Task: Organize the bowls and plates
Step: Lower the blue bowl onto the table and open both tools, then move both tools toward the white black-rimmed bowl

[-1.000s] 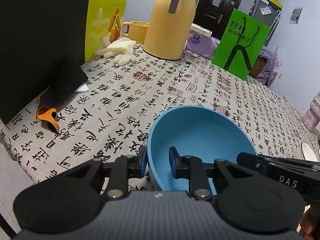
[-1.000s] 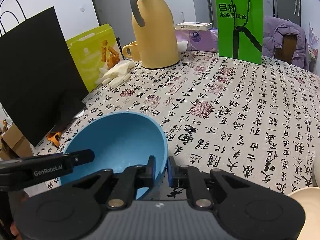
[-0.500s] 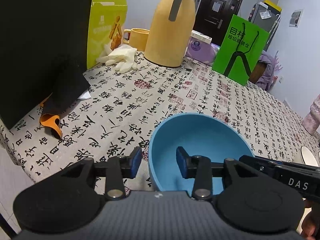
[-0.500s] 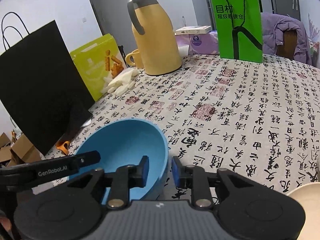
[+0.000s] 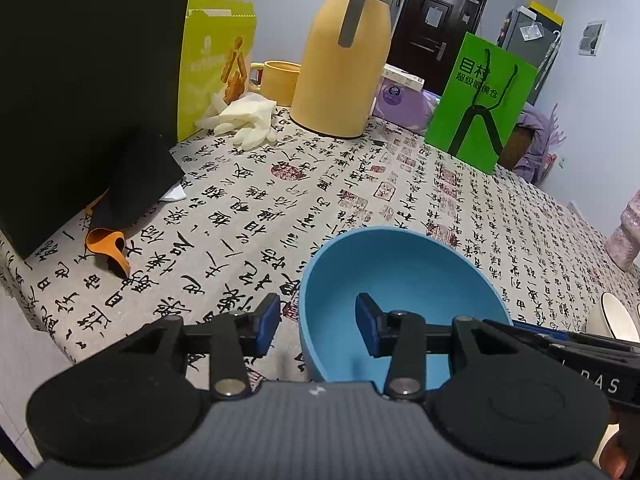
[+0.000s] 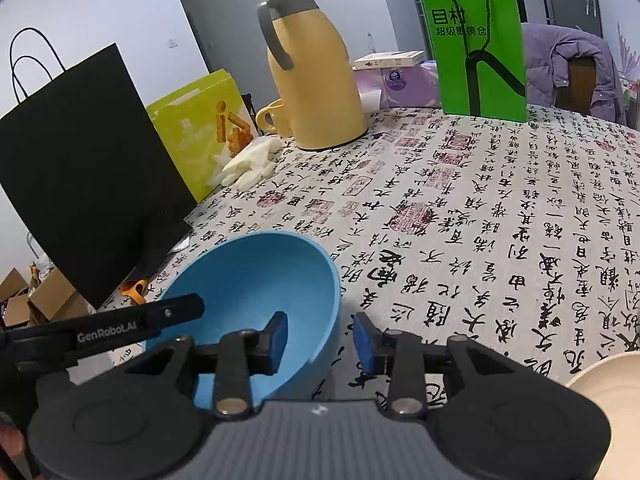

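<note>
Both grippers loosed from blue bowl [image 5: 400,280].
We note left gripper [image 5: 316,328] and right gripper [image 6: 320,338] straddle opposite rim walls, jaws just opening, pads clear; bowl sits upright on tablecloth [image 6: 500,220], thermos [image 6: 312,76] toward 12 o'clock.

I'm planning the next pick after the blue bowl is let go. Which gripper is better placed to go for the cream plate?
Probably the right gripper: the cream plate lies just beside it on its right. The left gripper has the blue bowl between it and the plate. Both jaws have just been opening, each astride the bowl's rim.
</note>
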{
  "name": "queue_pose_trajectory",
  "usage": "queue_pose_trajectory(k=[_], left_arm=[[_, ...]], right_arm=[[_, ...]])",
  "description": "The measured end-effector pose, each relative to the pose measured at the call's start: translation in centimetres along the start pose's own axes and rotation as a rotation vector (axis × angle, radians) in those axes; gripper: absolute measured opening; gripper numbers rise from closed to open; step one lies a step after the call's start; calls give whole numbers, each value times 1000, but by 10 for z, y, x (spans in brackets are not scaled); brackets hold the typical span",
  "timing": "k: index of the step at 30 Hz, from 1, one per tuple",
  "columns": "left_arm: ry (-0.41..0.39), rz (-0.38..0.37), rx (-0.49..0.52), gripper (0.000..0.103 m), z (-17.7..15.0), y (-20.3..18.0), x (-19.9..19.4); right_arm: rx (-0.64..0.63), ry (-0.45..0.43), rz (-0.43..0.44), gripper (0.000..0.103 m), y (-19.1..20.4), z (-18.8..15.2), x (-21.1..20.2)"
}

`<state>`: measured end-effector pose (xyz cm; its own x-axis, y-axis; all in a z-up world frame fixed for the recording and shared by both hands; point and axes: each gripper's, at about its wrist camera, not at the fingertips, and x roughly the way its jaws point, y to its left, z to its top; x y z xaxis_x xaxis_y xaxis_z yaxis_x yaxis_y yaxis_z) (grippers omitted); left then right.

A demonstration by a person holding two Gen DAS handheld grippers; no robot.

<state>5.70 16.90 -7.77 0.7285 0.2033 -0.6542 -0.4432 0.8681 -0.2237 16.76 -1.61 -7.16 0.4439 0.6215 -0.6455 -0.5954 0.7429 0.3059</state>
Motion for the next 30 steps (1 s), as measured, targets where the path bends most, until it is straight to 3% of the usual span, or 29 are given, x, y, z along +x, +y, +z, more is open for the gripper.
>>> queue_pose_trajectory(k=[6, 9, 13, 17, 18, 22, 30], left_arm=[[-30, 1, 6, 52, -1, 0, -7], [-56, -2, 11, 64, -1, -1, -13], [-113, -6, 31, 77, -2, -4, -25], [-192, -28, 55, 92, -5, -9, -41], [-222, -22, 64, 100, -6, -11, -46], [-309, -10, 107, 103, -11, -22, -60], [-366, -43, 136, 103, -20, -37, -73]], right_arm=[[6, -27, 7, 60, -1, -2, -8], [12, -50, 13, 67, -2, -4, -15], [13, -95, 13, 91, -3, -6, -28], [15, -139, 5, 98, -5, -8, -41], [16, -149, 2, 102, -6, -9, -44], [12, -183, -10, 103, -9, -14, -56], [28, -218, -11, 103, -22, -26, -76]])
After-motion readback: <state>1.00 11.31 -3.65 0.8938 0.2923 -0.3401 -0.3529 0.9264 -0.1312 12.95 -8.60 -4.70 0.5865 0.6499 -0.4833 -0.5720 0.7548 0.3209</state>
